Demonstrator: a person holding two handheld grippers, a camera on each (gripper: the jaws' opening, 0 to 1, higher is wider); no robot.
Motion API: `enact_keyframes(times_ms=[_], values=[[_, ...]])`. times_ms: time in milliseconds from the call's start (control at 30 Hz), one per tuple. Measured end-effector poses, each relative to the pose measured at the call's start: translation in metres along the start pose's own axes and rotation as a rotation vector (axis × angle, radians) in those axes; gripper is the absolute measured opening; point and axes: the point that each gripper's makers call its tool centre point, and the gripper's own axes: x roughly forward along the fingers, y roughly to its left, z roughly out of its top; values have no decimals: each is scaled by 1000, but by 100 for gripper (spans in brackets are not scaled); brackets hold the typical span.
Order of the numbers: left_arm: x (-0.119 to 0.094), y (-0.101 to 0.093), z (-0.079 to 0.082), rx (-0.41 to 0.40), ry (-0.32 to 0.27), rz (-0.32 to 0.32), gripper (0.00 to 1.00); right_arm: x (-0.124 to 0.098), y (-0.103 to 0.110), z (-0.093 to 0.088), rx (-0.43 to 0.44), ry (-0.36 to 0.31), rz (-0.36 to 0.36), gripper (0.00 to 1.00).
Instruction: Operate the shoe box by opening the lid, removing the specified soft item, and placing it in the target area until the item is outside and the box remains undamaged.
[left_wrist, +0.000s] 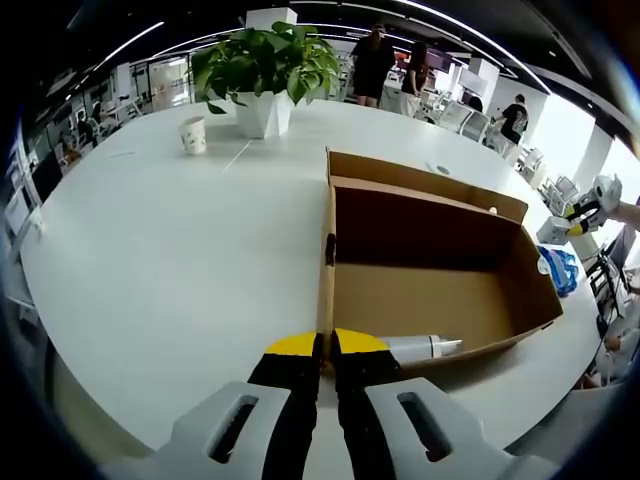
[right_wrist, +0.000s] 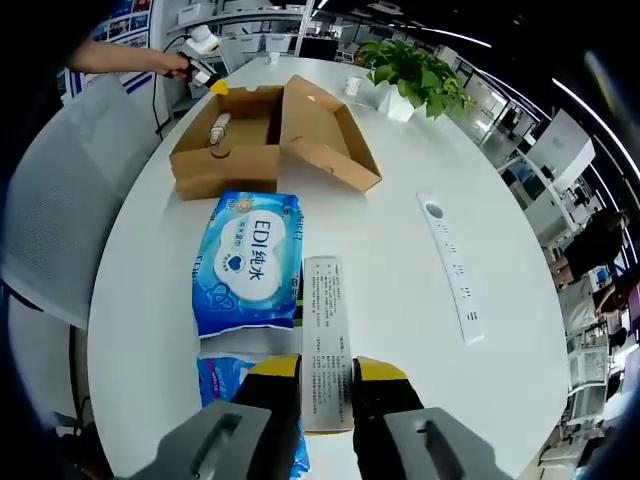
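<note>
While you look along your left gripper (left_wrist: 327, 350), its yellow-tipped jaws stand close together with only a thin gap, gripping the near corner edge of the shoe box (left_wrist: 430, 290), which sits open on the white table (left_wrist: 170, 270). Inside the box, a white bottle (left_wrist: 420, 347) lies along the near wall, and the brown lid flap (left_wrist: 420, 180) stands up on the far side. Beyond it you can see a potted plant (left_wrist: 265, 70) and a paper cup (left_wrist: 193, 134) well apart from the box, with people standing farther back. Along your right gripper (right_wrist: 326, 372), the jaws are narrow and close on the near end of a long white printed strip (right_wrist: 326, 340) that lies flat on the table. Just beside the strip, to its left, the blue soft pack (right_wrist: 245, 262) rests outside the box, with a second blue pack (right_wrist: 225, 385) nearer you, partly hidden by the jaw. At the far end of the table the shoe box is open, and your left gripper shows at its far corner. A white power strip (right_wrist: 452, 268) lies to the right.
</note>
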Motion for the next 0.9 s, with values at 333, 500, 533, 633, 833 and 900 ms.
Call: enact_keyframes(times_ms=[333,500,533,633,833,900], values=[[5,8,2,2,1,2,2,4,2,-20,-5,64,-15,15],[8,13,3,3,1,3,2,5,4,-25,0,81,-18,15],[9,14,3,4,1,3,2,6,4,-28,-2,89,-18,15],[11,17,3,2,0,3,2,7,6,-33,-3,103,-17,15],[12,19,4,2,0,3,2,7,6,-44,-2,131,-21,15],[11,18,3,2,0,3,2,7,5,-45,0,133,-21,15]])
